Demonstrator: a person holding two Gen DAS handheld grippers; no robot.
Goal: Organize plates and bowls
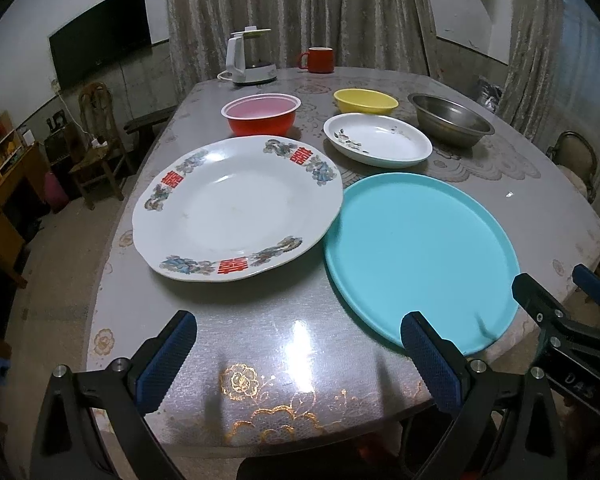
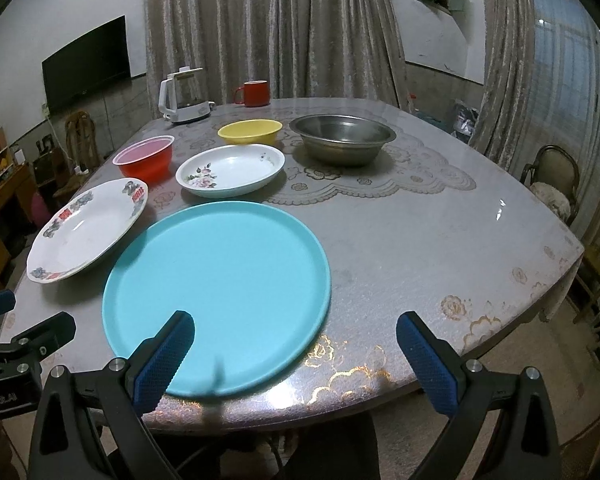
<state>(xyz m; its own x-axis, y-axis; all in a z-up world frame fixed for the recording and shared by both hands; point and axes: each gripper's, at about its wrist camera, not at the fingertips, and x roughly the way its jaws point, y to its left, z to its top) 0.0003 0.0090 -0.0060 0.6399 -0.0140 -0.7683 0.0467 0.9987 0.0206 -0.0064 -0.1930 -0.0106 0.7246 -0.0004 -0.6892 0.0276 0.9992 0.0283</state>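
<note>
At the table's [image 2: 440,216] near edge both hand-held grippers, left [image 1: 300,364] and right [image 2: 296,360], hang spread and empty; the turquoise plate [image 2: 220,280] overhangs slightly, so a clumsy nudge could tip it off

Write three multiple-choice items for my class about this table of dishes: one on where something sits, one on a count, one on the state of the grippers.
1. What lies directly beyond the turquoise plate?
A. the kettle B. the oval floral dish C. the red mug

2. How many bowls stand on the table?
A. one B. five C. three

3. How are the two grippers?
A. both open and empty B. both shut on plates C. one holding a bowl

Answers:
1 B: the oval floral dish sits just past the plate's far rim.
2 C: red bowl, yellow bowl, steel bowl.
3 A: left gripper and right gripper show spread fingers with nothing between.
</note>
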